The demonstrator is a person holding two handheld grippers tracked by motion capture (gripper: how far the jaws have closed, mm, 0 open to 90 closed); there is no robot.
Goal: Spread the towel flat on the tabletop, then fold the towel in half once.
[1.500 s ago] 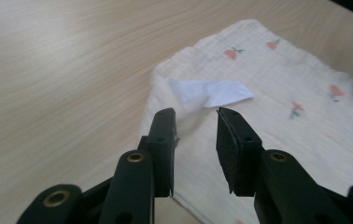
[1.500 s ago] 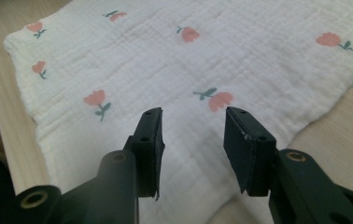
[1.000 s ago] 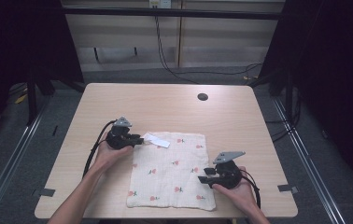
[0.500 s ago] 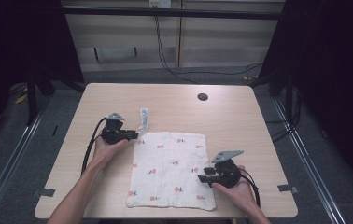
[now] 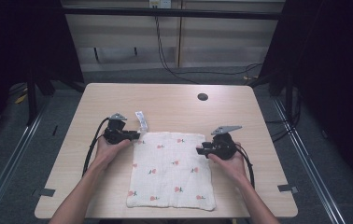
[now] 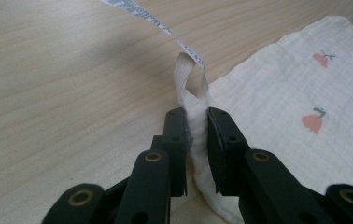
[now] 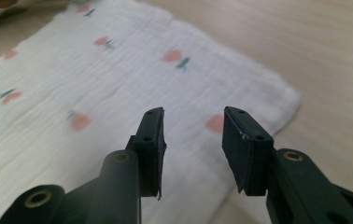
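A white cloth (image 5: 172, 170) printed with small red fruit lies flat on the wooden table (image 5: 174, 100). My left gripper (image 5: 135, 136) is shut on the cloth's far left corner (image 6: 196, 126), which bunches up between the pads. From that corner a woven loop (image 6: 191, 77) and a white care label (image 5: 141, 121) stick out over the bare wood. At the cloth's right edge, near its far right corner, my right gripper (image 5: 201, 150) hovers open. Its jaws have just been closing a little, and in the right gripper view the cloth (image 7: 95, 84) lies below them, untouched.
A dark round hole (image 5: 202, 97) sits in the tabletop at the far right. Black cables trail from both grippers along the forearms. Metal rails run along the floor at both sides of the table, and bare wood surrounds the cloth.
The right gripper has moved from the cloth's near right part up along its right edge toward the far corner. The care label has flipped off the cloth onto the wood.
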